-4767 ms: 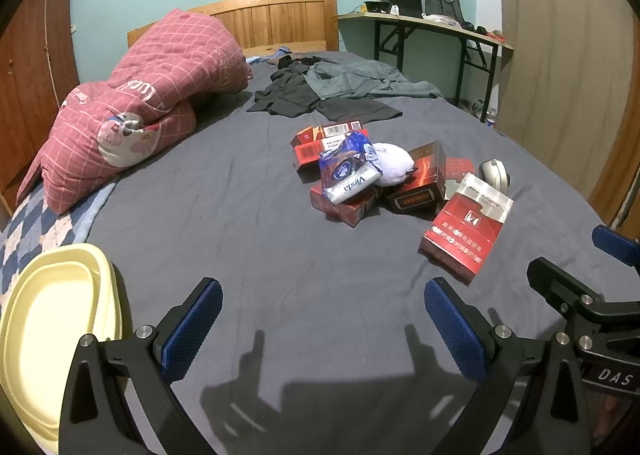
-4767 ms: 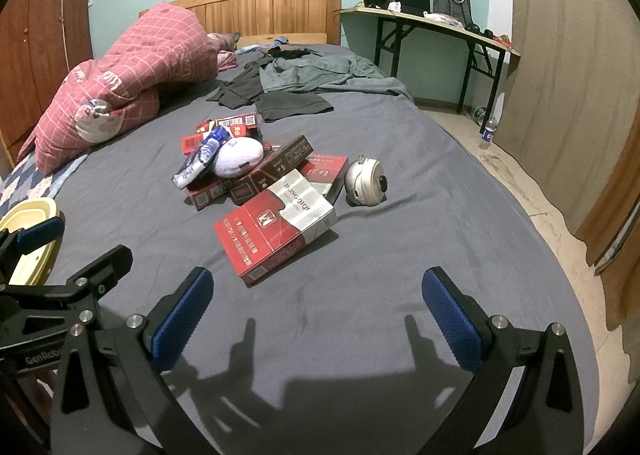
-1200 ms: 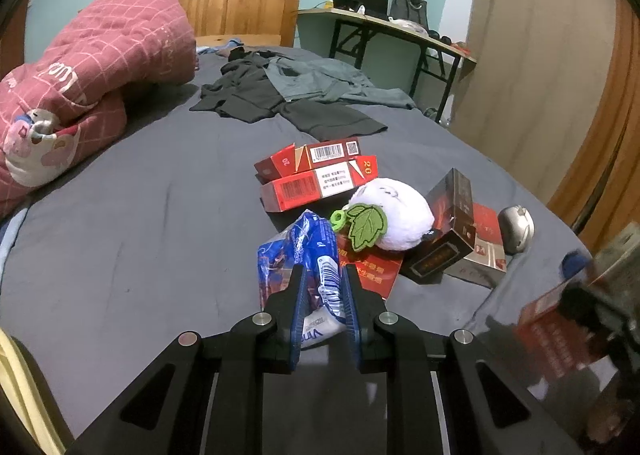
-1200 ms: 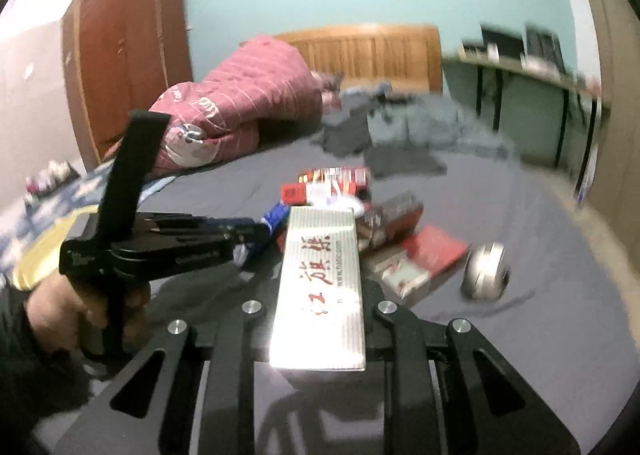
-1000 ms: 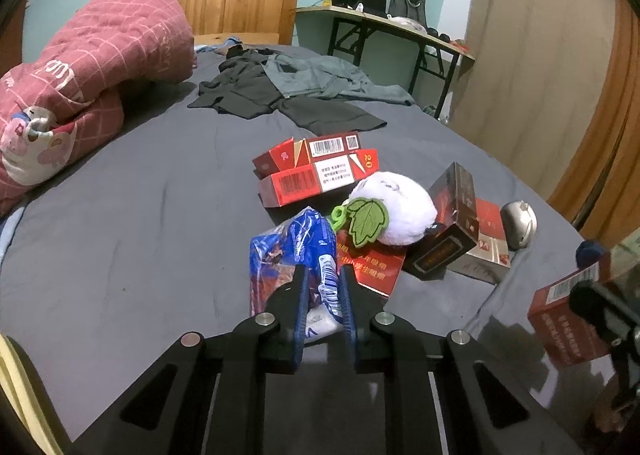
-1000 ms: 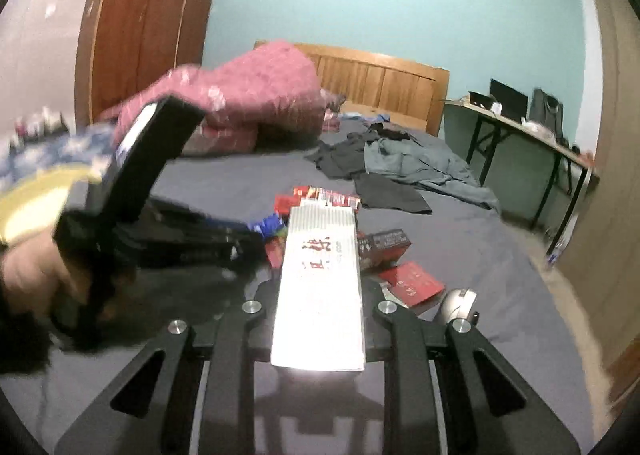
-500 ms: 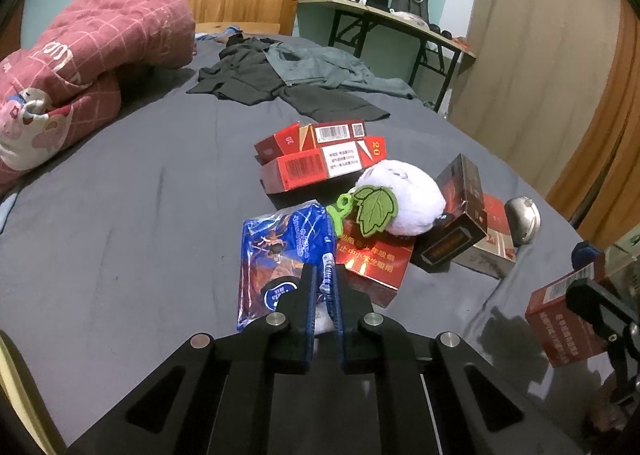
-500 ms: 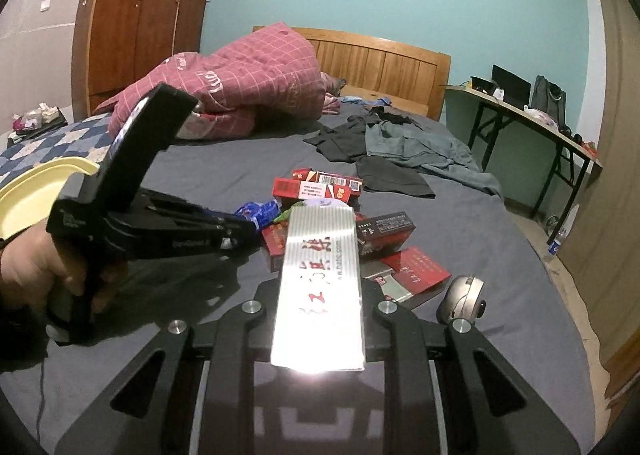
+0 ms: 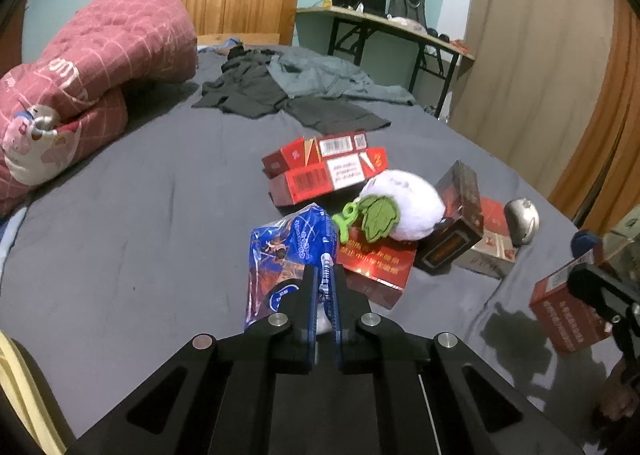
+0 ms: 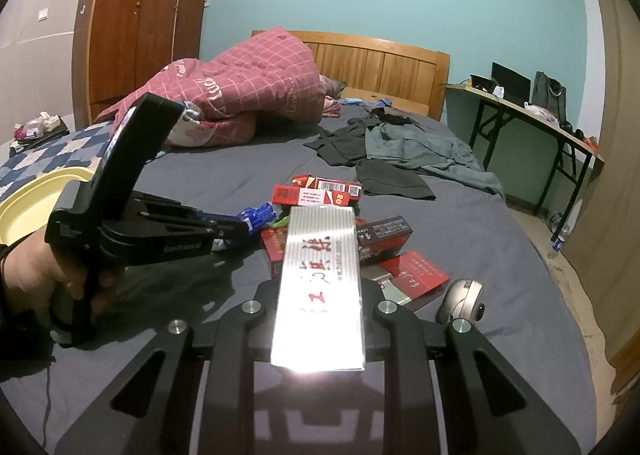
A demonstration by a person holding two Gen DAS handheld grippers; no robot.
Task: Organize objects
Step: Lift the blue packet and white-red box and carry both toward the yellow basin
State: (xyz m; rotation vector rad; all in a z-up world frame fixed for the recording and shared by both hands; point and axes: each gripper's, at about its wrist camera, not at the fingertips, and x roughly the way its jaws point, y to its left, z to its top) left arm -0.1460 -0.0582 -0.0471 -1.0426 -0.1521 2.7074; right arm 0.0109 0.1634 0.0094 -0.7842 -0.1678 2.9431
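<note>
Yellow tub (image 10: 24,207): sits at the far left edge of the bed, well apart from the pile; probably where the things go, though that is a guess.
Left gripper (image 9: 325,287): pinched narrow on the near edge of the blue tissue pack (image 9: 288,255), which hangs forward from the jaws, just beside the pile.
Grip advice: the pack is soft film held only by its edge, so carry it slowly and level; a swing could let it slip out.
Pile: red cartons (image 9: 324,171) at the back, a white plush with a green leaf (image 9: 404,207) on a flat red box (image 9: 376,263), a dark box (image 9: 456,223) tilted beside it, a silver mouse (image 9: 520,221) at the right end.
Right gripper (image 10: 320,295): closed on a red carton with a silver top (image 10: 320,287), held clear above the bed; keep it apart from the left gripper while both move.
Surface: a grey bedsheet (image 9: 140,215), soft and wrinkled, so set things down flat.
Room: pink quilt (image 9: 92,67) and wooden headboard (image 9: 240,11), dark clothes (image 9: 280,91) behind the pile, wardrobe (image 10: 136,27) to the left, desk (image 9: 384,31) and curtain (image 9: 532,55) to the right.
</note>
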